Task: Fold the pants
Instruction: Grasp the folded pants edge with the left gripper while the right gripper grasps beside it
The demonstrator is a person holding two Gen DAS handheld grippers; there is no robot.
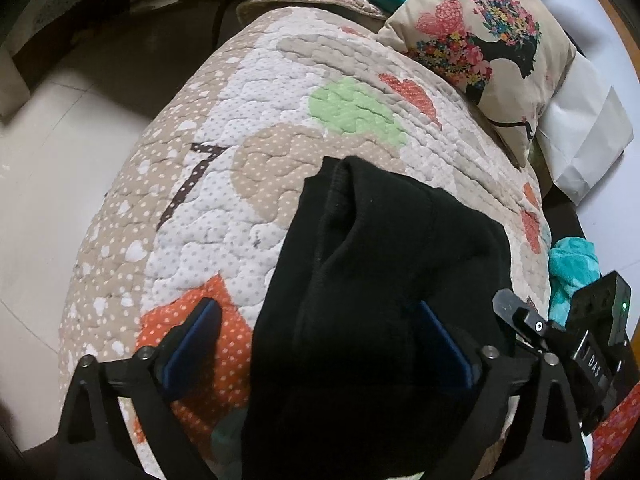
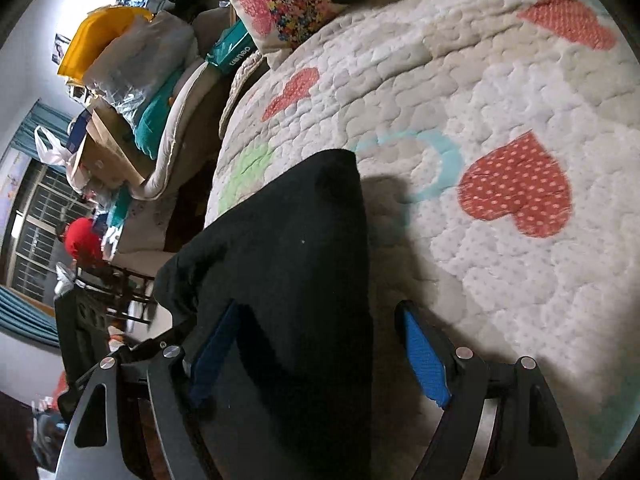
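The black pants (image 1: 372, 280) lie folded in a thick bundle on the quilted bed cover (image 1: 240, 128). My left gripper (image 1: 320, 344) is open, its blue pads (image 1: 200, 340) astride the near part of the bundle. In the right wrist view the pants (image 2: 288, 280) run up between the fingers to a folded corner. My right gripper (image 2: 320, 352) is open too, with one blue pad (image 2: 424, 360) over the quilt (image 2: 500, 80) and the other against the cloth. The right gripper's body also shows at the left wrist view's right edge (image 1: 580, 344).
A floral pillow (image 1: 480, 40) lies at the head of the bed, also in the right wrist view (image 2: 288, 4). A teal towel (image 1: 572, 268) and white paper (image 1: 588, 128) lie to the right. The pale floor (image 1: 48, 184) drops off left. Boxes and bags (image 2: 120, 80) crowd the far side.
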